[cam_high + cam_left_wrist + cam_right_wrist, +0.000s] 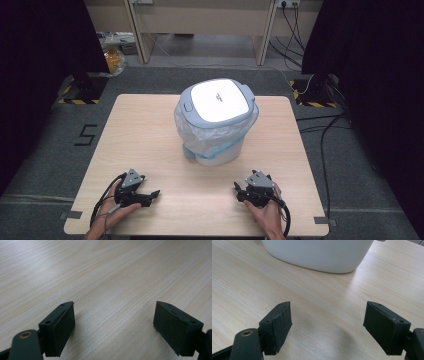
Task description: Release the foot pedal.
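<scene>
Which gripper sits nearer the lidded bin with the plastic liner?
Right. The right gripper rests on the table just below the bin, slightly to its right. The left gripper lies farther off, toward the bin's lower left. Both are open and apart from it.

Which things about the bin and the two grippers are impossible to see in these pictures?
- Inside of the bin: high view, the closed lid covers it.
- Upper part of the bin: right gripper view, cut off by the top edge.
- Mark on the lid: high view, too small to read.
- Palm side of the left gripper and right gripper: high view, hidden under their own bodies.
</scene>
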The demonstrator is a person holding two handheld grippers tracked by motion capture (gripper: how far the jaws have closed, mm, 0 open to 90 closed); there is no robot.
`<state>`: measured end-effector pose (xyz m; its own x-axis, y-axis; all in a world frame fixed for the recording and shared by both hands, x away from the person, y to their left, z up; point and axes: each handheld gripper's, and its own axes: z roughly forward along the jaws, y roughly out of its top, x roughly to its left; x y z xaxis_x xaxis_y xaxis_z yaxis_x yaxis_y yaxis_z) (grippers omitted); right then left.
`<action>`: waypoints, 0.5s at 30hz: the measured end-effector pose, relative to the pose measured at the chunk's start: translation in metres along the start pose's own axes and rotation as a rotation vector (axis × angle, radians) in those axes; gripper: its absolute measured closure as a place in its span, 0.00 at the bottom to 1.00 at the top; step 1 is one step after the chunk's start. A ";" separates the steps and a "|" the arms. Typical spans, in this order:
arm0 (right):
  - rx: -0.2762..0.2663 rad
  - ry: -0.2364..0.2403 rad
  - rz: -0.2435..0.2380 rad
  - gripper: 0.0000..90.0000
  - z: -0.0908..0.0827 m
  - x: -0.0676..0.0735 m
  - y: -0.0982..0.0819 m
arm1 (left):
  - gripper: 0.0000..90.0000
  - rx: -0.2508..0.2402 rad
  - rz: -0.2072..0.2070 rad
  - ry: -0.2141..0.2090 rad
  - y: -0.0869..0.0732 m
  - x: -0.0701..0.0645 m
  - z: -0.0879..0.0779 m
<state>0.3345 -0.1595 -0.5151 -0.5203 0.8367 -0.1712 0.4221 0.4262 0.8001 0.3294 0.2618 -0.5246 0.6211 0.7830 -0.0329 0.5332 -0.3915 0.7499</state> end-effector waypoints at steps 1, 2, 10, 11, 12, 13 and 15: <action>0.011 0.002 0.002 0.25 0.000 -0.001 0.000 | 0.18 0.000 0.000 0.000 0.000 0.000 0.000; 0.011 0.002 0.002 0.25 0.000 -0.001 0.000 | 0.18 0.000 0.000 0.000 0.000 0.000 0.000; 0.113 0.067 0.062 0.22 0.005 -0.008 -0.001 | 0.18 0.000 0.000 0.000 0.000 0.000 0.000; 0.119 0.084 0.089 0.21 0.005 -0.008 -0.001 | 0.18 0.000 0.000 0.000 0.000 0.000 0.000; 0.123 0.099 0.092 0.21 0.005 -0.010 -0.001 | 0.18 0.000 0.000 0.000 0.000 0.000 0.000; 0.127 0.112 0.106 0.21 0.006 -0.012 -0.002 | 0.18 0.000 0.000 0.000 0.000 0.000 0.000; 0.132 0.115 0.113 0.20 0.006 -0.012 -0.002 | 0.18 0.000 0.000 0.000 0.000 0.000 0.000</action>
